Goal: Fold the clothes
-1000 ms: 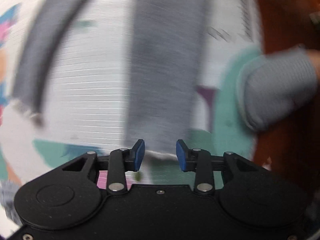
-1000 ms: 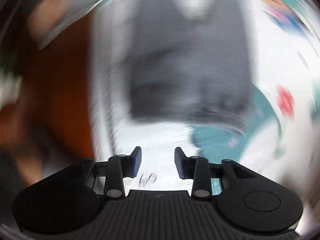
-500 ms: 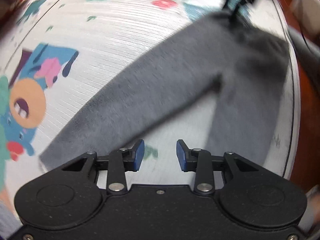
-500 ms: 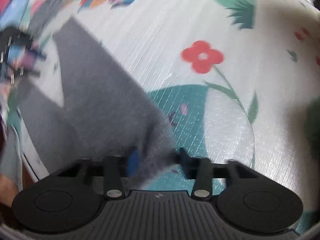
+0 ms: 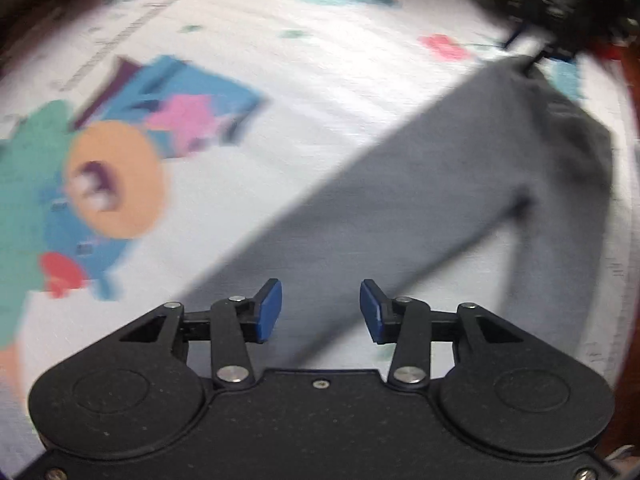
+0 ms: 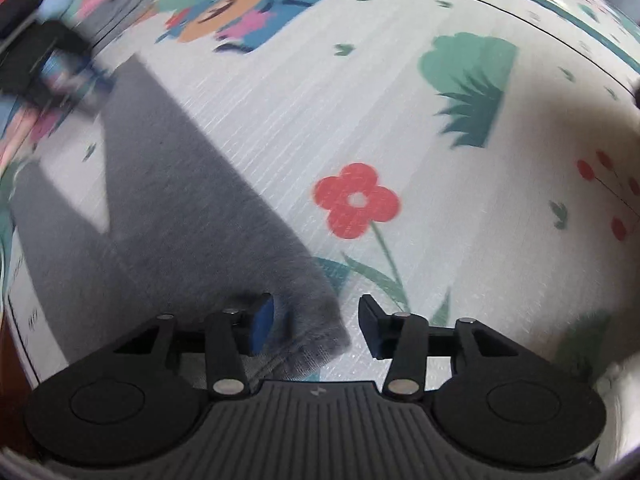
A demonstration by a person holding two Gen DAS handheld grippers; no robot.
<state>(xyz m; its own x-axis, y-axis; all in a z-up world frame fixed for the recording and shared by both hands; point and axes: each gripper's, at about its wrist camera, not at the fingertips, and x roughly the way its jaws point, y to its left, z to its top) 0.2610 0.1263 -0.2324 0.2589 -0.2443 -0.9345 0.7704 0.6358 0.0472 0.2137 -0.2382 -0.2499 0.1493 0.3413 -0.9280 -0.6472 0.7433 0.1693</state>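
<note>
Grey trousers [image 5: 420, 200] lie spread flat on a white play mat [image 5: 280, 60] with cartoon prints. In the left wrist view my left gripper [image 5: 320, 310] is open just above one trouser leg end, and the legs fork toward the right. In the right wrist view my right gripper [image 6: 308, 328] is open, with the waistband corner of the grey trousers [image 6: 160, 200] lying between its jaws. The right gripper also shows at the far end of the trousers in the left wrist view [image 5: 560, 12], and the left gripper shows blurred in the right wrist view [image 6: 48, 64].
The mat [image 6: 400, 100] shows a red flower [image 6: 356, 200], a green bush [image 6: 468, 80] and a cartoon figure [image 5: 116, 176]. Brown floor [image 5: 634, 160] borders the mat at the right of the left wrist view.
Both grippers have swung down from over the trousers to its opposite ends. The right gripper has gone from the cloth blurring between its fingers to standing open over the waistband corner.
</note>
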